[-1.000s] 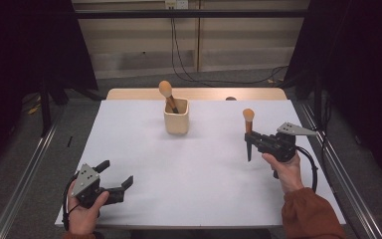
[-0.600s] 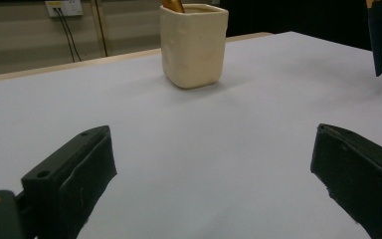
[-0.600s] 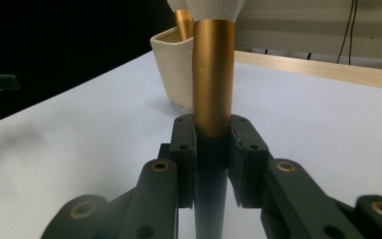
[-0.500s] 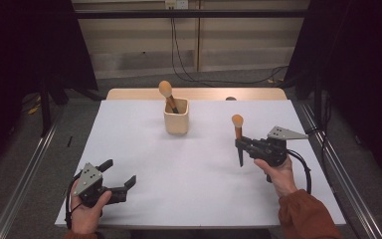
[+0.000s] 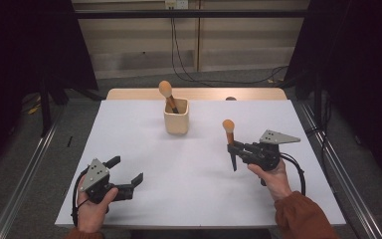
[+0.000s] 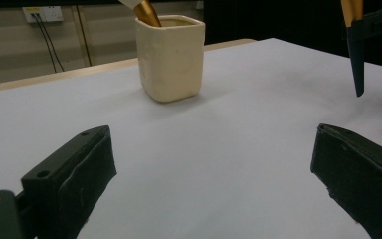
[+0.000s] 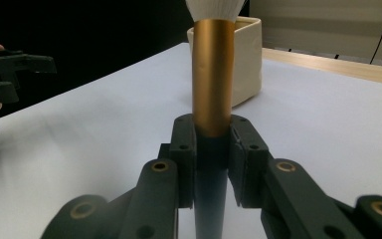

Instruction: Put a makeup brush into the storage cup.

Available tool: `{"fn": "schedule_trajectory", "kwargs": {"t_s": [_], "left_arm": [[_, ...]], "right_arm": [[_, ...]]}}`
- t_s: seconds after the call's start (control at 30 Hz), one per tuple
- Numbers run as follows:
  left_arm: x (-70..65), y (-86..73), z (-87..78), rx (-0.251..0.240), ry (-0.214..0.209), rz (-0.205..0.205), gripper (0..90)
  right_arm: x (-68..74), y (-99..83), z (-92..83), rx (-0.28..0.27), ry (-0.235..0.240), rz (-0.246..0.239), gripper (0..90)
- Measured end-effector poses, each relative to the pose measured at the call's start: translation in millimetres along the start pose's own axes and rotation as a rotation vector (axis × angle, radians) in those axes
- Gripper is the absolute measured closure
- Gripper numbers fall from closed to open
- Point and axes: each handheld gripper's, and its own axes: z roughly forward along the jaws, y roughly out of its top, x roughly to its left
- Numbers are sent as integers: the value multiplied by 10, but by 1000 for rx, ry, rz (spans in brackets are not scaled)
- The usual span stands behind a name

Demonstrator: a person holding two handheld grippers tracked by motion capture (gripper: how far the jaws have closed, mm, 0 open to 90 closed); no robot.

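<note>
R gripper (image 5: 235,149) clamped on makeup brush (image 5: 229,137), held upright above white surface (image 5: 189,189), just right of cream cup (image 5: 176,122). 2nd brush (image 5: 168,95) leans in cup. L gripper (image 5: 124,174) near front-left edge, jaws wide, nothing between.

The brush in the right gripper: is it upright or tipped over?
Upright. The right gripper clamps the brush on its handle, bristle head up and dark tip pointing down above the table; the right gripper view shows its gold ferrule rising straight.
</note>
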Motion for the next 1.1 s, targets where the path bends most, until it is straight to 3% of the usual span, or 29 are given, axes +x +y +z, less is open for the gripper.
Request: {"fn": "schedule_trajectory", "kwargs": {"t_s": [0.1,0.73,0.9,1.1], "left_arm": [[-51,46,4,-11,10,-1,33],[-241,257,271,-24,-71,29,32],[-358,346,356,-20,-111,40,26],[-483,472,463,-31,-131,60,26]], "right_arm": [[24,1,19,0,8,-4,749],[253,8,180,25,77,-46,748],[303,7,211,24,90,-51,748],[365,6,248,23,111,-60,749]]}}
